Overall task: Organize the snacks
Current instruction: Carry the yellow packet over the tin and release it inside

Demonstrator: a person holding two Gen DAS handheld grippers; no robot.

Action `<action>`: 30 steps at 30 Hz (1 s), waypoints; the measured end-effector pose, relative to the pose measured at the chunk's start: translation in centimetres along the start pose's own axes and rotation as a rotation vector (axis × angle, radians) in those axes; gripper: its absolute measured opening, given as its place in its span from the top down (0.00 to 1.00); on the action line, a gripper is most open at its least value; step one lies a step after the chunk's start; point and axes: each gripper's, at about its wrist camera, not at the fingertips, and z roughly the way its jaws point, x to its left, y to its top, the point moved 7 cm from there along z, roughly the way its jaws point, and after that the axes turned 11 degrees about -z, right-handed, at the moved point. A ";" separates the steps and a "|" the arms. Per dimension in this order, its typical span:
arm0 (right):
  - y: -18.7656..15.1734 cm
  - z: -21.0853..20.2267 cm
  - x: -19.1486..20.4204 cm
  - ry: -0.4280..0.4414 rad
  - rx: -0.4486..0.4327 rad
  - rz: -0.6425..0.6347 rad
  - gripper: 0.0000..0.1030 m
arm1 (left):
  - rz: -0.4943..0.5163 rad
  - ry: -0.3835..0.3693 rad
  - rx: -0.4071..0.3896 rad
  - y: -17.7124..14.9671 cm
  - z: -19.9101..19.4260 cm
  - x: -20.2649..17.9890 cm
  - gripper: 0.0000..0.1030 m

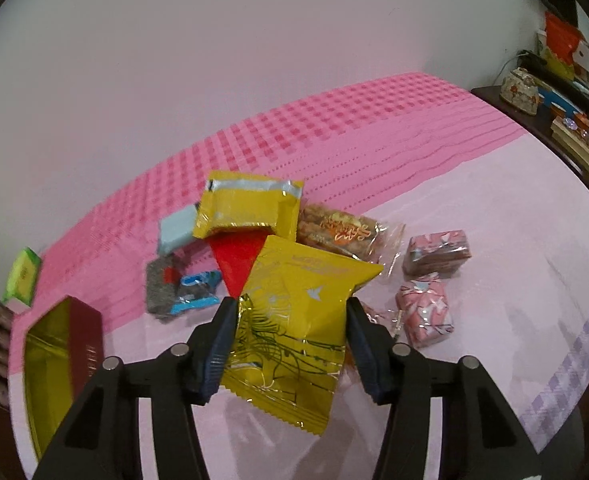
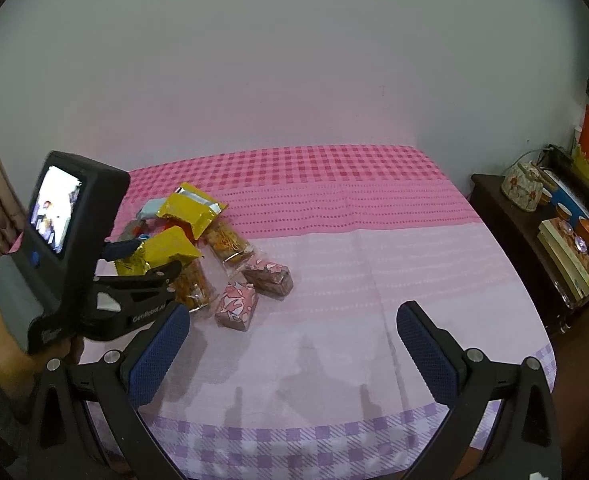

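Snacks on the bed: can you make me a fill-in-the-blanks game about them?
1. The left gripper is closed on a ____ packet.
2. The right gripper holds ____.
3. The two small wrapped snacks beside the pile have ____ wrappers.
4. The box at the left edge is gold inside and ____ outside.

Missing words: yellow; nothing; pink; red

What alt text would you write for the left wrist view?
The left hand-held gripper grips a yellow packet above a pink cloth. Behind it lie more snacks: another yellow packet, a nut bar and two pink parcels.
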 end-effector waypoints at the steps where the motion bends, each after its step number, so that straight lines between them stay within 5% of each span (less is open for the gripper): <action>1: 0.0 -0.2 0.0 -0.001 -0.003 0.000 0.00 | 0.001 0.010 -0.010 0.2 -0.6 0.0 0.47; 12: 1.1 -2.5 0.0 0.009 -0.063 0.006 0.00 | 0.021 0.104 -0.121 1.7 -5.8 0.8 0.47; 30: 0.9 -2.4 0.6 0.038 -0.047 -0.002 0.00 | -0.080 0.265 -0.186 3.0 -9.4 9.5 0.47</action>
